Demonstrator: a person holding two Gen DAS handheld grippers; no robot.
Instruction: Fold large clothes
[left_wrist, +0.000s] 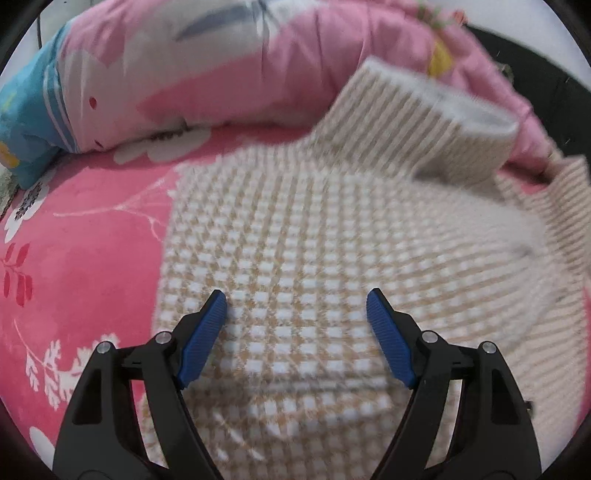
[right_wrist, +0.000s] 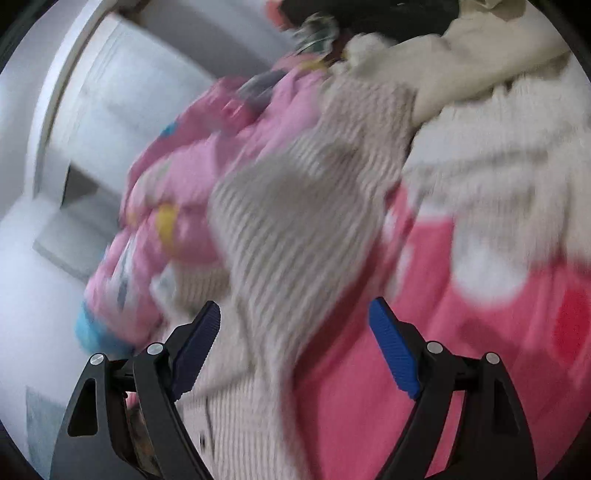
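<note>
my left gripper (left_wrist: 295, 310) hovers over the sweater (left_wrist: 295, 240) on the bed (left_wrist: 74, 258), right gripper (right_wrist: 293, 321) beside its sleeve, both jaws wide and empty, ready to fold.

A rolled pink quilt (left_wrist: 229, 62) walls the far side behind the flat sweater (left_wrist: 295, 266).

Right wrist view smeared throughout by motion blur. Sweater (right_wrist: 295, 229) ribbing reduced to soft streaks, its lower end cut off by the bottom edge. Quilt (right_wrist: 192, 177) pattern unreadable, colours run together. Dark heap (right_wrist: 369, 14) at the top too blurred to identify. White furniture (right_wrist: 110, 110) on the left hazy, outline unclear. In the left wrist view, sweater sleeve (left_wrist: 436, 122) blurred, far edge cropped at right; pillow (left_wrist: 22, 122) cropped at left.
</note>
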